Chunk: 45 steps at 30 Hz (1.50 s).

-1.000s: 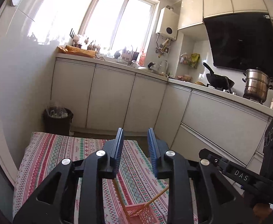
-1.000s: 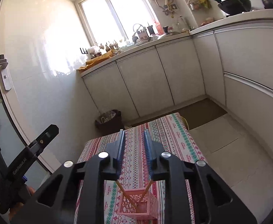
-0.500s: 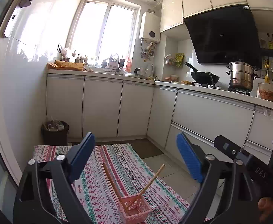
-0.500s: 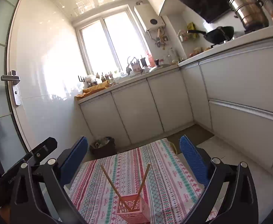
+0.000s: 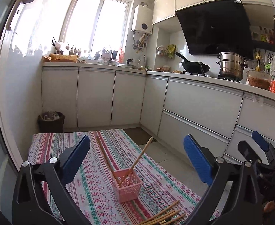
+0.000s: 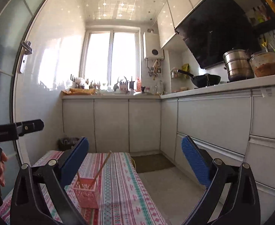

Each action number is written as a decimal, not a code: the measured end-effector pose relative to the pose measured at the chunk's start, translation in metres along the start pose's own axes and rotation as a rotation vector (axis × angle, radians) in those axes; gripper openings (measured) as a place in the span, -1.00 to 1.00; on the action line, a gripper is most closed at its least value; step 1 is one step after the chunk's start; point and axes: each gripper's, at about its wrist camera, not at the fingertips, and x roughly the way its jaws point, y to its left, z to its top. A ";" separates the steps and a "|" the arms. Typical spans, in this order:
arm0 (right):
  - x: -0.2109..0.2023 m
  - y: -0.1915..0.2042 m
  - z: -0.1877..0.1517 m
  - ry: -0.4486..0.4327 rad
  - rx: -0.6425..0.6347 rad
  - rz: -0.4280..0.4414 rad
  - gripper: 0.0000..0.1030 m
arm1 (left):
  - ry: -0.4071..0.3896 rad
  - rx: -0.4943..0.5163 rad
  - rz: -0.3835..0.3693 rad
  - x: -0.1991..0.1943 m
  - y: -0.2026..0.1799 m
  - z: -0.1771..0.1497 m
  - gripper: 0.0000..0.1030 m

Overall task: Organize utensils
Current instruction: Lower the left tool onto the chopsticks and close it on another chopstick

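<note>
Chopsticks [image 5: 163,216] lie loose on striped tablecloth [image 5: 92,187], near edge, long axes pointing up-right, below-centre of wide-open left gripper [image 5: 136,161]; right gripper [image 6: 134,161] also spread, empty; pink basket [image 5: 127,186] just beyond holds two.

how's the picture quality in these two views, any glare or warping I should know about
Left wrist view: the window is blown out white, fisheye bends the cabinets, and the pink basket reads sharp. Right wrist view: the same window glares, with bright reflections on the left wall and a softer, hazier basket.
</note>
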 end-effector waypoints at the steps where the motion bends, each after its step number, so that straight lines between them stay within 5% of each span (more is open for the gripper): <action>1: 0.000 -0.002 -0.005 0.054 0.011 -0.010 0.87 | 0.012 0.001 -0.001 -0.003 -0.002 -0.004 0.86; 4: 0.008 -0.009 -0.022 0.269 0.029 -0.021 0.87 | 0.102 0.057 -0.064 0.001 -0.010 -0.015 0.86; 8: 0.022 -0.048 -0.068 0.631 0.293 0.050 0.87 | 0.520 0.377 -0.170 0.043 -0.044 -0.061 0.86; 12: 0.036 -0.085 -0.125 0.926 0.614 0.128 0.87 | 0.794 0.642 -0.315 0.063 -0.070 -0.123 0.86; 15: 0.032 -0.089 -0.155 1.006 0.694 0.150 0.87 | 0.940 0.761 -0.402 0.071 -0.079 -0.157 0.75; 18: 0.032 -0.086 -0.171 1.061 0.722 0.183 0.87 | 1.054 0.813 -0.433 0.085 -0.082 -0.178 0.32; 24: 0.037 -0.083 -0.188 1.132 0.785 0.236 0.87 | 1.183 0.852 -0.484 0.102 -0.080 -0.200 -0.23; 36: 0.052 -0.091 -0.207 1.196 0.837 0.234 0.87 | 1.303 0.847 -0.476 0.140 -0.063 -0.233 -0.42; 40: 0.056 -0.091 -0.210 1.208 0.839 0.231 0.87 | 1.292 0.809 -0.493 0.148 -0.062 -0.228 -0.70; 45: 0.063 -0.097 -0.212 1.220 0.874 0.217 0.87 | 1.203 0.770 -0.423 0.132 -0.066 -0.228 -0.90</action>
